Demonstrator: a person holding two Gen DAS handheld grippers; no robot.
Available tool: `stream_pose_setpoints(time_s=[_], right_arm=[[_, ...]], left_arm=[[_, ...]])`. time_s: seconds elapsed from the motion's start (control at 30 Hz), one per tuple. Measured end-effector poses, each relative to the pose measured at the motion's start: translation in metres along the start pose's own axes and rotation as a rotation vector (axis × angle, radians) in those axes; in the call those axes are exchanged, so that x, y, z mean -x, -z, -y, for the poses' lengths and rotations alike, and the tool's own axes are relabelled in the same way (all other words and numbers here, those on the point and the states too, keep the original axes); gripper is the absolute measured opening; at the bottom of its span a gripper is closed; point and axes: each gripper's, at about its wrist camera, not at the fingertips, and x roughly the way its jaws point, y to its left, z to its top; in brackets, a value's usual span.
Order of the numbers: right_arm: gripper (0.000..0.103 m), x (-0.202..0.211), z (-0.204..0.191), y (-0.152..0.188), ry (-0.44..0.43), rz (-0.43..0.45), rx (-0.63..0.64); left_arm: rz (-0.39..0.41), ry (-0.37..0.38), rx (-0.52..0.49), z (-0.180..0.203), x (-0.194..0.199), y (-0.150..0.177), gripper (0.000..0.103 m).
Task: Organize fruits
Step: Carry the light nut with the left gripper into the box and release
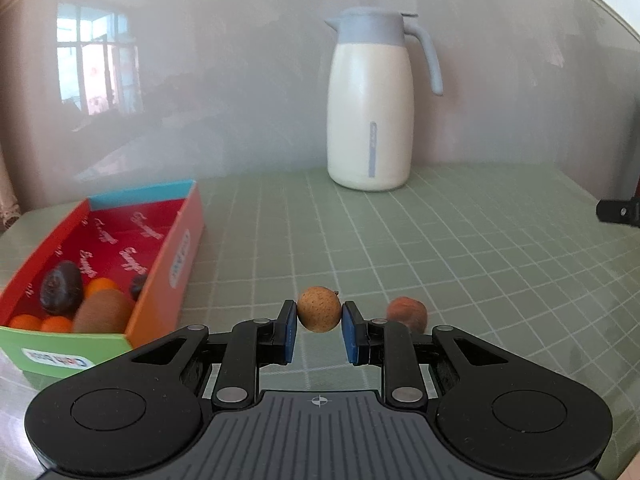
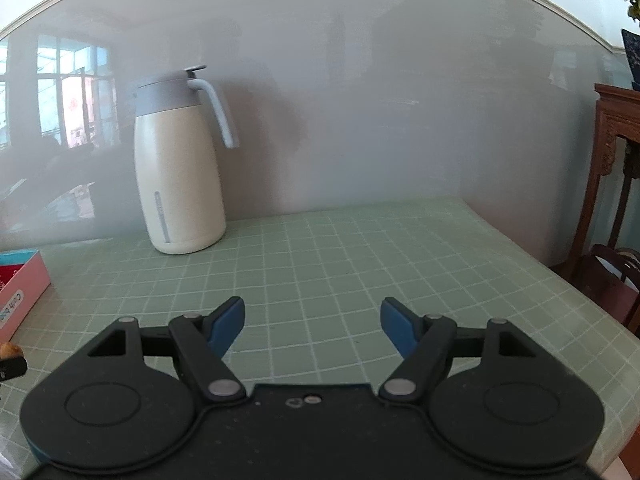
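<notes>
Left wrist view: the left tongs (image 1: 319, 322) pinch a small tan fruit (image 1: 319, 309) above the counter (image 1: 460, 248); carry it level over the box (image 1: 176, 264) wall, then release low. Right wrist view: the right tongs (image 2: 312, 322) stand spread, empty; keep them clear.

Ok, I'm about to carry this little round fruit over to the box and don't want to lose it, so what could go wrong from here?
1. The left hand-held gripper pinches the small round fruit only at its pad tips, so it may slip out.
2. The reddish fruit lies on the table just right of that gripper; a sideways swing could knock it rolling.
3. The box already holds fruit at its near end; a drop there may bounce out.
</notes>
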Motion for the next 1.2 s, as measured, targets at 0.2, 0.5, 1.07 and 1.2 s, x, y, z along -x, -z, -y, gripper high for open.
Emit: stream_pose_setpoints(time_s=[0.2,0.5,1.07,1.2], right_arm=[[0.075,-0.004,-0.015,-0.002,-0.018,-0.003,0.018],[0.075,-0.01,-0.04,-0.004,-0.053,-0.011,0.044],[0.075,-0.015,-0.097,-0.003,-0.14,-0.02,0.099],[0.075,-0.016,-0.108,-0.002,-0.153,-0.022,0.109]], left_arm=[[0.023,-0.029,0.015,-0.019,0.008,-0.003,0.024],[0.051,-0.092,0.064,-0.058,0.015,-0.006,0.024],[0.062,-0.267,0.132,-0.15,0.01,-0.003,0.024],[0.06,-0.297,0.15,-0.168,0.009,0.0,0.024]])
